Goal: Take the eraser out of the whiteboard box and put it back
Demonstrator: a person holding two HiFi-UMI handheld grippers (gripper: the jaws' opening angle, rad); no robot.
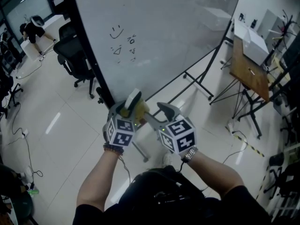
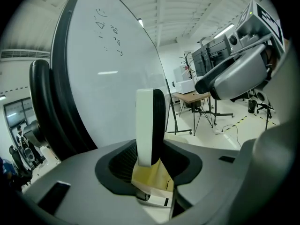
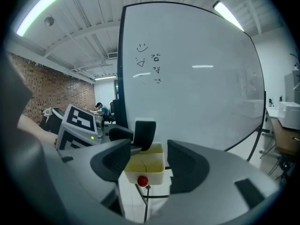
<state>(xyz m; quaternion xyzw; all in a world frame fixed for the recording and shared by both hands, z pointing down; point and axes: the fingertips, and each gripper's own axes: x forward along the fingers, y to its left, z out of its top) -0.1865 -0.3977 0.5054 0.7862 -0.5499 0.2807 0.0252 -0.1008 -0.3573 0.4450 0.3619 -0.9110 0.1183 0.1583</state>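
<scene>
The eraser (image 1: 133, 99), white with a black felt face, stands upright between the jaws of my left gripper (image 1: 130, 108), which is shut on it. In the left gripper view the eraser (image 2: 150, 125) rises just above the yellowish whiteboard box (image 2: 153, 179), its lower end at the box's mouth, with the left gripper (image 2: 149, 159) around it. The right gripper view shows the box (image 3: 144, 168) with a red knob (image 3: 142, 180) on its front and the eraser (image 3: 144, 134) over it. My right gripper (image 3: 147, 161) is open, its jaws flanking the box without pressing on it; in the head view the right gripper (image 1: 152, 114) sits beside the left.
The big whiteboard (image 1: 159, 36) with a few scribbles leans on a black wheeled stand (image 1: 201, 81). A black office chair (image 1: 75, 55) stands to the left and a wooden table (image 1: 251, 74) to the right. A person (image 1: 33, 32) is far back left. Cables lie on the tiled floor.
</scene>
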